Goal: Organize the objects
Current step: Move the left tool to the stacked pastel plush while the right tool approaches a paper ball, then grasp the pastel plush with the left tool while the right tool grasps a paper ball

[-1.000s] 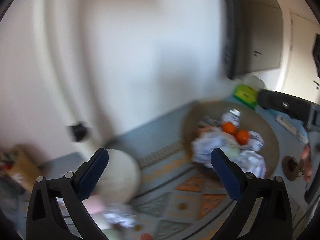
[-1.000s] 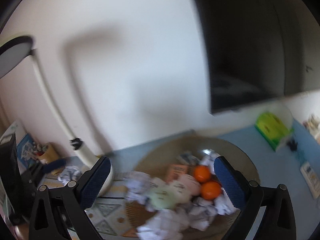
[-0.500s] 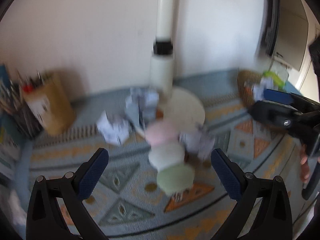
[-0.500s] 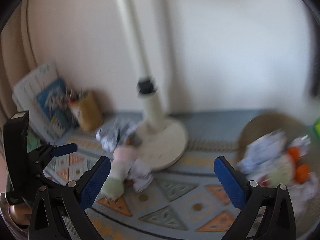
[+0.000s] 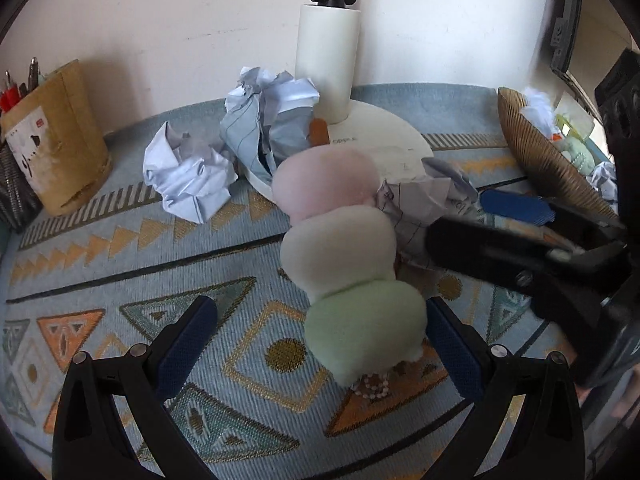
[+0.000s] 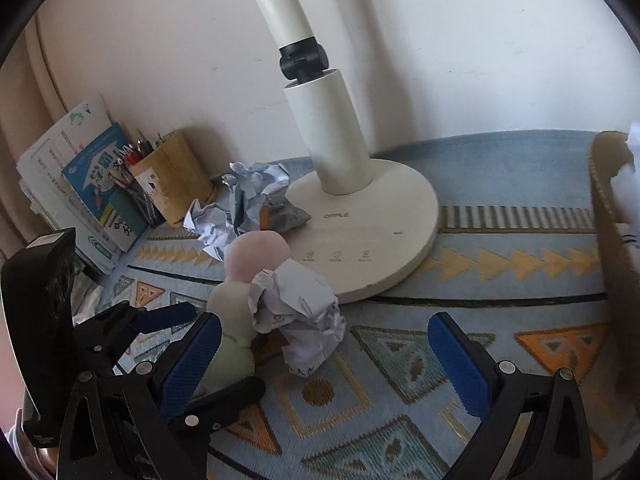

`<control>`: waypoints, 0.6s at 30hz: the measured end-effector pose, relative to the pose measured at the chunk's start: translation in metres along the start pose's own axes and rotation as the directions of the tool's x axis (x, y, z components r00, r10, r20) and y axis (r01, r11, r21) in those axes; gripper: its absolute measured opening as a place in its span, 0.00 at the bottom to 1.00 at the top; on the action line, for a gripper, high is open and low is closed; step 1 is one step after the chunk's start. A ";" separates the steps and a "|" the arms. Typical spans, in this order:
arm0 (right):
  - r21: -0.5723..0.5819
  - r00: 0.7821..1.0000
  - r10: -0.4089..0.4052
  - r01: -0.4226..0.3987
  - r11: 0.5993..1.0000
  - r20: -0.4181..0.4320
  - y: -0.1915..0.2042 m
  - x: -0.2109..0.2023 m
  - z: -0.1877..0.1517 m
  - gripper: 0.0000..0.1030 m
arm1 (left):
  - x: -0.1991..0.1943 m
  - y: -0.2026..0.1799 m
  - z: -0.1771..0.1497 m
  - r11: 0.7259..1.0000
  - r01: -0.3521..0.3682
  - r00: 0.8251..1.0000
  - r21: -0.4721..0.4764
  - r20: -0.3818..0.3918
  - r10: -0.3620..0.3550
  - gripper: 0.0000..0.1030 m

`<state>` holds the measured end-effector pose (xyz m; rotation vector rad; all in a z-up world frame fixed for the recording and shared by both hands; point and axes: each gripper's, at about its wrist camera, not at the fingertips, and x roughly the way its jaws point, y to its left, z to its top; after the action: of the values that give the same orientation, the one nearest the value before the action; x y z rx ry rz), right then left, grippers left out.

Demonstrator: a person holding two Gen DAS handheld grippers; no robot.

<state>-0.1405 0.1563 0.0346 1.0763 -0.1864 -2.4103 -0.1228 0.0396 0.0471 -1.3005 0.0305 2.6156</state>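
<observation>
A: Where does the plush dango toy point(image 5: 348, 256) sit from the left gripper point(image 5: 320, 340)?

B: Right ahead of it and a touch toward its right finger. The green end lies between the jaws, almost against the right pad; the white and pink balls run away from the tool toward the lamp base point(image 5: 384, 148). So its long axis lies nearly along the fingers, not across them.

A: And the jaws?

B: Spread wide, holding nothing. The right gripper point(image 6: 324, 360) is also wide and empty. From its side, the toy lies off its left finger, and a crumpled paper ball point(image 6: 300, 316) sits just ahead, between its jaws.

A: Which hand is nearer the toy?

B: The left, I judge; it already straddles the green end. The right looks better placed for the paper.

A: Where would things go?

B: Probably the woven basket point(image 5: 536, 152), far off to the right of both tools. Its contents are blurred, so I can't say much beyond paper inside.
</observation>
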 end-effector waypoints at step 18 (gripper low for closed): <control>0.043 0.999 0.024 -0.022 0.999 -0.039 -0.004 0.012 0.001 0.94 | 0.005 -0.007 0.002 0.998 -0.042 0.999 0.040 -0.020 0.043 0.99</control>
<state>-0.1496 0.1542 0.0264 1.1340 -0.2361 -2.3725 -0.1256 0.0476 0.0449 -1.3283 0.1141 2.6223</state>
